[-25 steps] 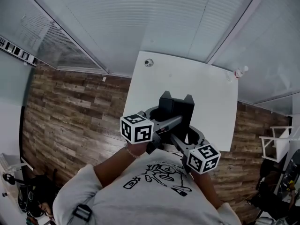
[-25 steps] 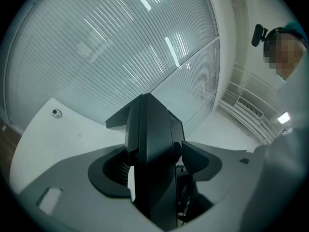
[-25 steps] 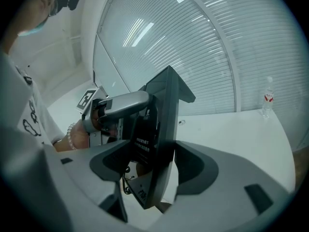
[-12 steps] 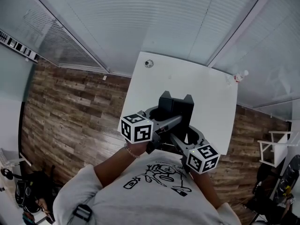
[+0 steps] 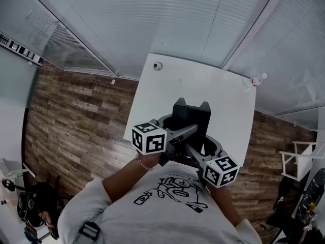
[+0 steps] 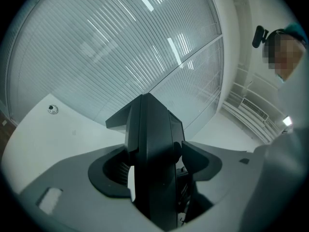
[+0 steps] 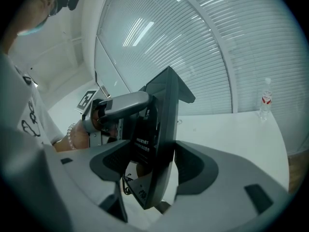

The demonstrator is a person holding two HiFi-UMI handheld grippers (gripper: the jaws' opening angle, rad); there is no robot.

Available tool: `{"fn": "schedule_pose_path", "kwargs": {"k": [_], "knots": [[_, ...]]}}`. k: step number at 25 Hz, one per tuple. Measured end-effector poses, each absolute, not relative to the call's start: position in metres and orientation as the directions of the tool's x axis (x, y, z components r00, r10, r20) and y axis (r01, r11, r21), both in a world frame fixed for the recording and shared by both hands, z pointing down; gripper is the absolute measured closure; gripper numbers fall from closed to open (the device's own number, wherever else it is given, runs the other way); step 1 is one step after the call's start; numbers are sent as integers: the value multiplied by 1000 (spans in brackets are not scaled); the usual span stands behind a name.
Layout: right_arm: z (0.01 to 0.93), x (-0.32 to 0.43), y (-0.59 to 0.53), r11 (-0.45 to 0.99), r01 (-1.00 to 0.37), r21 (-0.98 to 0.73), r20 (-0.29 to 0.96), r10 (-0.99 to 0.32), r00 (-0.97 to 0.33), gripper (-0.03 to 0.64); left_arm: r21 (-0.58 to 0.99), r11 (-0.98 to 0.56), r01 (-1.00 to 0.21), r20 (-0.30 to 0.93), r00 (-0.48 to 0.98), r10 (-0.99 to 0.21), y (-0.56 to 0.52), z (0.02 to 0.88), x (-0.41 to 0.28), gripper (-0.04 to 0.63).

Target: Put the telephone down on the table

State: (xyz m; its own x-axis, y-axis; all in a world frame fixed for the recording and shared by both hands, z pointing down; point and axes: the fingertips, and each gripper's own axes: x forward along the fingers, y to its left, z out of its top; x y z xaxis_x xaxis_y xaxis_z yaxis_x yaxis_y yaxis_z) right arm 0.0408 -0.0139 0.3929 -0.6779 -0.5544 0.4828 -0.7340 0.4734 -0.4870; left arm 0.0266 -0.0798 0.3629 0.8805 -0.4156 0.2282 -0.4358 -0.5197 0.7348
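Telephone (image 5: pixel 191 117), black and upright, sits over the near edge of the white table (image 5: pixel 213 88) in the head view, with the left gripper (image 5: pixel 176 124) and the right gripper (image 5: pixel 204 147) on it. In the left gripper view, both jaws clamp its sides. In the right gripper view, the jaws likewise grip it, and a bottle (image 7: pixel 264 99) stands at the table's far right corner.

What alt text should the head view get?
Seen from above, a person holds a black telephone upright, the left gripper and right gripper both closed on it, against the near end of a white table. A bottle stands at the table's far right corner, a small round object at its far left.
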Motion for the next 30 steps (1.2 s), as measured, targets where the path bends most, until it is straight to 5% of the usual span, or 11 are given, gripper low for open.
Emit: {"fn": "schedule_pose_path", "kwargs": {"k": [30], "knots": [[440,60,-13,406,-747,-526,533,-528,-662,344,769,-474,-428,273,891,-362,-82,416,48,272]]}}
